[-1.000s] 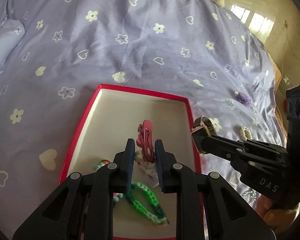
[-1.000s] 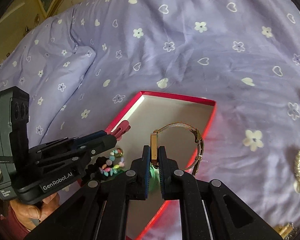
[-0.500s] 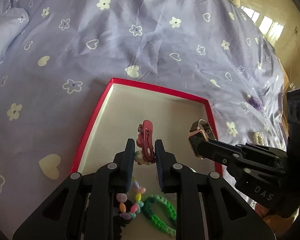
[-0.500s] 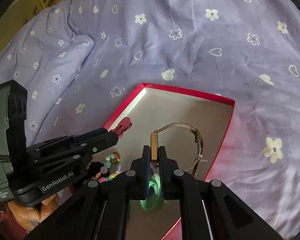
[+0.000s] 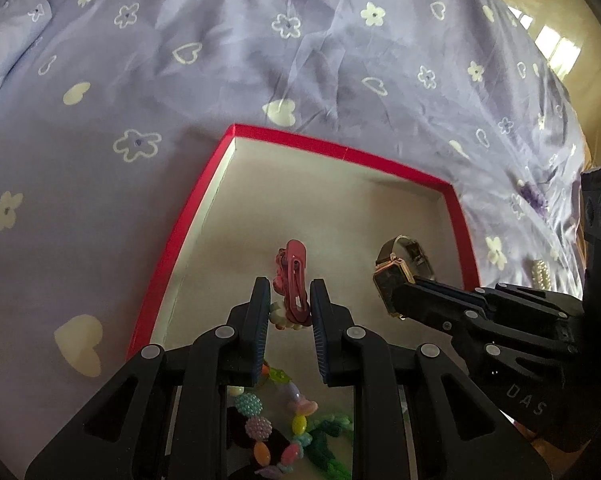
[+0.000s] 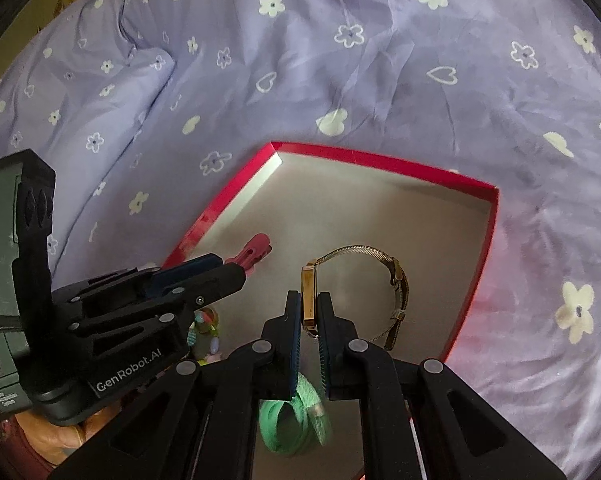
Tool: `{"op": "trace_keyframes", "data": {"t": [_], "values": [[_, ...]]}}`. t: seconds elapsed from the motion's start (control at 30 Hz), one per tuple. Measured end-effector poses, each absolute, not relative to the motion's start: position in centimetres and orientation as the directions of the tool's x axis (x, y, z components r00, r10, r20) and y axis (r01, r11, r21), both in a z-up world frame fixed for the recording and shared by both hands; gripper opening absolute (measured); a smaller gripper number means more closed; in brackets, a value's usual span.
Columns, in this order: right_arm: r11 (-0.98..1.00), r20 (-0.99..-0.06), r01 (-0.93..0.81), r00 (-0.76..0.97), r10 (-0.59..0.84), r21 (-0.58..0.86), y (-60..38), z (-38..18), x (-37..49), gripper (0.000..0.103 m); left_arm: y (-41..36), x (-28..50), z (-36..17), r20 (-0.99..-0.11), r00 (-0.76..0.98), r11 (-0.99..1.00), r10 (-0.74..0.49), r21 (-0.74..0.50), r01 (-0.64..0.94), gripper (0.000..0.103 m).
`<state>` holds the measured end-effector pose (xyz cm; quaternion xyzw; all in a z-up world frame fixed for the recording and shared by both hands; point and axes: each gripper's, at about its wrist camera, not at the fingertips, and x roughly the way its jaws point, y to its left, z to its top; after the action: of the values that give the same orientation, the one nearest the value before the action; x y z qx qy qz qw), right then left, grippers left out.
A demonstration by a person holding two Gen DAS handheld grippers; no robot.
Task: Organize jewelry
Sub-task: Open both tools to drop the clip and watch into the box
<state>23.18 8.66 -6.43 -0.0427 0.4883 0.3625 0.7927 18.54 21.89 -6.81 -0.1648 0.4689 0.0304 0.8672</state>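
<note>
Jewelry lies on a lilac bedspread (image 5: 180,80) printed with white flowers and hearts, most of it in one red-rimmed box (image 5: 340,154) with a pale floor. Inside lie a green braided band (image 6: 296,420) and a string of pastel beads (image 5: 260,428). The left gripper (image 5: 290,300), lettered "GenRobot.AI" on its body, pinches a pink hair clip (image 5: 294,276) over the box. The right gripper (image 6: 309,312), marked "DAS", is clamped on one gold watch (image 6: 308,294), its mesh strap (image 6: 396,280) hanging inside the box. A pearl piece (image 5: 539,274) and a purple trinket (image 5: 534,198) sit on the cover outside.

Lilac flower-print bedsheet (image 5: 300,60); sunlit, perhaps tiled, floor (image 5: 556,44) beyond.
</note>
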Motion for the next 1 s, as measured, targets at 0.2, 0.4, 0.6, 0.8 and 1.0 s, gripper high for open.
{"op": "trace_keyframes", "data": {"t": [0.2,0.4,0.6,0.8,1.0], "values": [[0.735,-0.817,-0.617,0.247,0.521,0.282,8.7,-7.0,23.3,0.008,22.0,18.8,-7.6,-0.836,0.537,0.942,-0.110,-0.261,-0.213,0.018],[0.733,-0.819,-0.615,0.237,0.522,0.289,8.8,-7.2,23.3,0.011,21.9,19.0,-7.9,-0.847,0.520,0.944,-0.112,-0.254,-0.211,0.018],[0.732,-0.819,-0.614,0.233,0.525,0.295,8.9,-7.3,23.3,0.013,21.6,19.0,-8.0,-0.859,0.499,0.947,-0.110,-0.243,-0.210,0.019],[0.736,-0.797,-0.594,0.248,0.551,0.325,7.7,-6.1,23.1,0.026,22.0,18.5,-7.2,-0.857,0.507,0.944,-0.088,-0.235,-0.232,0.034],[0.733,-0.740,-0.567,0.293,0.605,0.375,4.4,-3.5,21.7,0.032,22.1,17.0,-5.3,-0.839,0.539,0.941,-0.075,-0.239,-0.241,0.038]]}}
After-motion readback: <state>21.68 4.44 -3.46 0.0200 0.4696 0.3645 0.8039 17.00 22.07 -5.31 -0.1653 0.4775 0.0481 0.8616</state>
